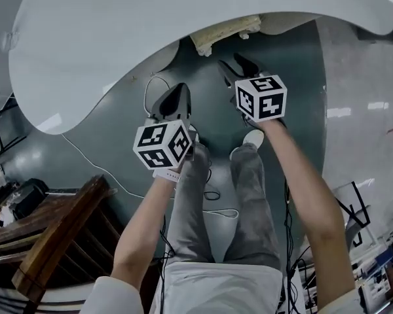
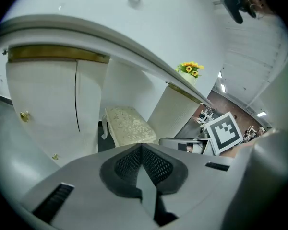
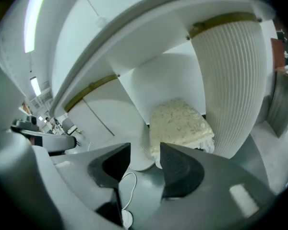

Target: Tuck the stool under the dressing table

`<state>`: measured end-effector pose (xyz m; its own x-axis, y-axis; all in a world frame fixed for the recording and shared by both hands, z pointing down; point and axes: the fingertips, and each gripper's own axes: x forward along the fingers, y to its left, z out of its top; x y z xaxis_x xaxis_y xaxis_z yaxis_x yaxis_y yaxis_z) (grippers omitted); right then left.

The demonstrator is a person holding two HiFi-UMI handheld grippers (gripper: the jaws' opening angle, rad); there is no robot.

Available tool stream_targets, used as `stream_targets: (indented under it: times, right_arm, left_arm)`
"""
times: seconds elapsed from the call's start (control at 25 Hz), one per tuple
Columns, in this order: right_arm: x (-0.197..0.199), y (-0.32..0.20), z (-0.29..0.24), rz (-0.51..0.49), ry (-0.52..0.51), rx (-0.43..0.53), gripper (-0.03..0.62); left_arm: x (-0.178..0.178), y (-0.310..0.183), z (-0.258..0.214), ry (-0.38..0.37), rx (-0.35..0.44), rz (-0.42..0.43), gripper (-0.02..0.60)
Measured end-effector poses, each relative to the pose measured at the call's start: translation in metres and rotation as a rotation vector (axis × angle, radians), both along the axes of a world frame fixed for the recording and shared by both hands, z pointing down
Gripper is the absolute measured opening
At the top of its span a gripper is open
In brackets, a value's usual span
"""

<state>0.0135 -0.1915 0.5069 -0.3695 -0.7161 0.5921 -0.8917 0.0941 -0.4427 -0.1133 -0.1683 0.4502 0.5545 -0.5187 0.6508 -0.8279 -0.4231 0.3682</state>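
Observation:
The cream cushioned stool [image 1: 226,33] shows only its front edge under the white dressing table top [image 1: 118,44] in the head view. In both gripper views the stool [image 2: 129,126] [image 3: 180,123] stands in the knee gap between the table's two pedestals. My left gripper [image 1: 179,91] [image 2: 141,147] hangs above the floor in front of the table, jaws shut on nothing. Just right of it, closer to the stool, my right gripper [image 1: 232,64] [image 3: 145,150] has its jaws apart, and only floor and a cable show between them. Neither gripper touches the stool.
A white cable [image 1: 98,165] [image 3: 127,186] trails across the grey floor in front of the table. A dark wooden piece of furniture [image 1: 59,234] stands at the lower left. Yellow flowers [image 2: 189,69] sit on the table top. The person's legs [image 1: 249,195] are below the grippers.

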Motion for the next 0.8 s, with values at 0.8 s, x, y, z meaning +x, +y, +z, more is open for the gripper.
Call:
stream_targets:
  times: [0.8]
  right_arm:
    - [0.038,0.116,-0.273,-0.083,0.141,0.248,0.011]
  left_arm:
    - [0.066,0.119,-0.223,0.159,0.069,0.140,0.009]
